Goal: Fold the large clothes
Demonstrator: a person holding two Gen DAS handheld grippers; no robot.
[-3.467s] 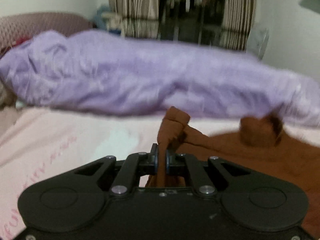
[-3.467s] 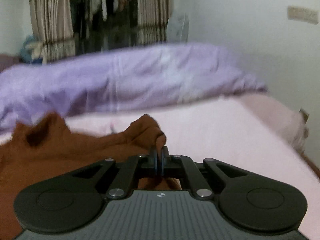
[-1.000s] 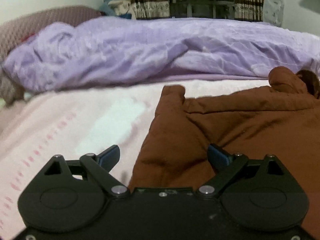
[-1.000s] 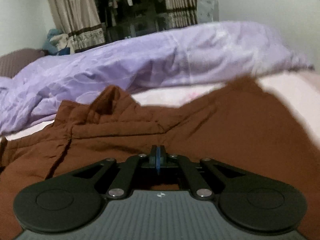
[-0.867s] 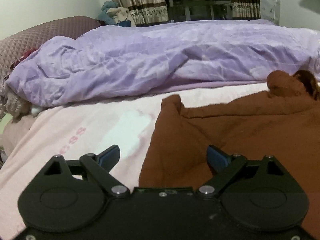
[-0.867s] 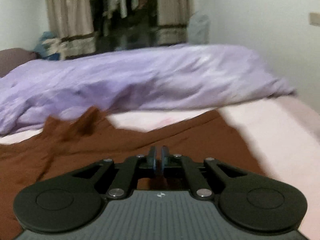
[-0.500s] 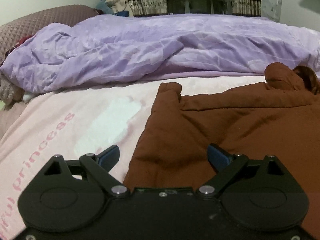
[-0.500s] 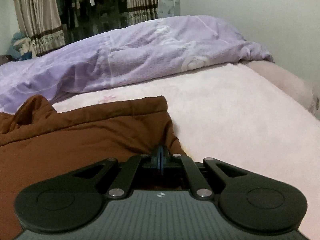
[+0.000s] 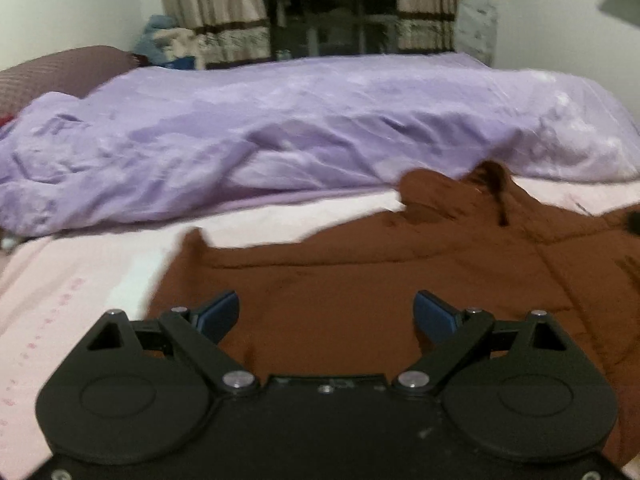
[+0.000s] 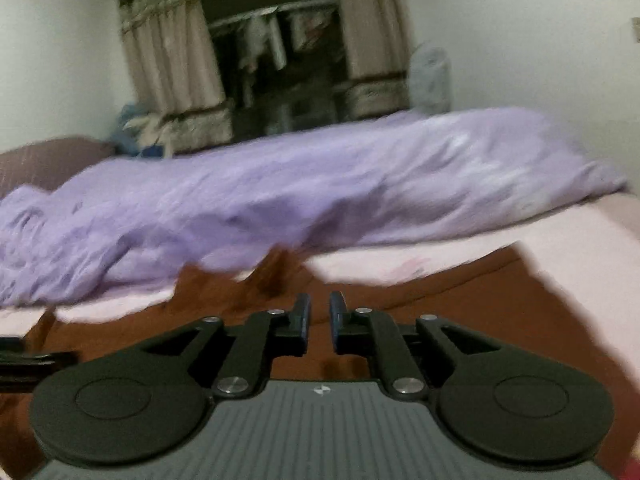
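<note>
A large brown padded garment (image 9: 360,280) lies spread on the pink bed sheet (image 9: 60,280); it also shows in the right wrist view (image 10: 480,320). My left gripper (image 9: 326,314) is wide open and empty, hovering over the garment near its left edge. My right gripper (image 10: 319,318) hangs over the garment's middle with its jaws a narrow gap apart and nothing between them. The left gripper's tip (image 10: 24,354) shows at the left edge of the right wrist view.
A rumpled purple duvet (image 9: 300,136) lies across the far side of the bed, also in the right wrist view (image 10: 280,200). A maroon pillow (image 9: 60,68) sits far left. Curtains (image 10: 172,68) and a dark window (image 10: 276,76) stand behind. A white wall (image 10: 540,40) is at right.
My right gripper let go of the garment's edge, opened slightly and lifted back over the garment. My left gripper, open throughout, shifted right over the brown fabric.
</note>
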